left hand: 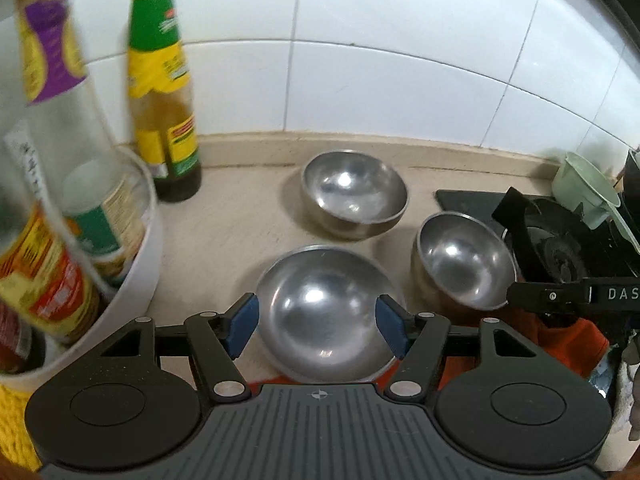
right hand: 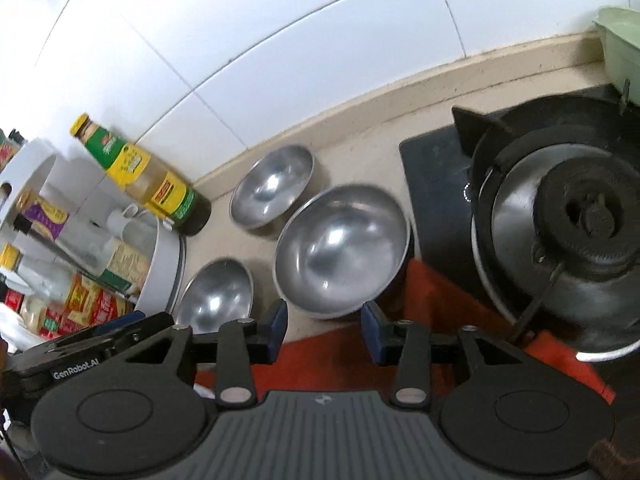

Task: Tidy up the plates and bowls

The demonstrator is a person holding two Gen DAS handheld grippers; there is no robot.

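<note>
Both claws stand spread and empty: left gripper [left hand: 316, 330] over the nearest steel bowl [left hand: 326, 312], right gripper [right hand: 325, 330] beside another. Three bowls sit on a beige countertop [left hand: 240, 208] below white wall tiles [left hand: 400, 40].

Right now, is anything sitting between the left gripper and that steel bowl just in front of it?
Nothing visible. The left gripper is open with the nearest steel bowl directly between its blue pads, which stand clear of the rim.

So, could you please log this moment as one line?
left gripper: open at near bowl | right gripper: open, empty | three steel bowls on counter, unstacked
</note>
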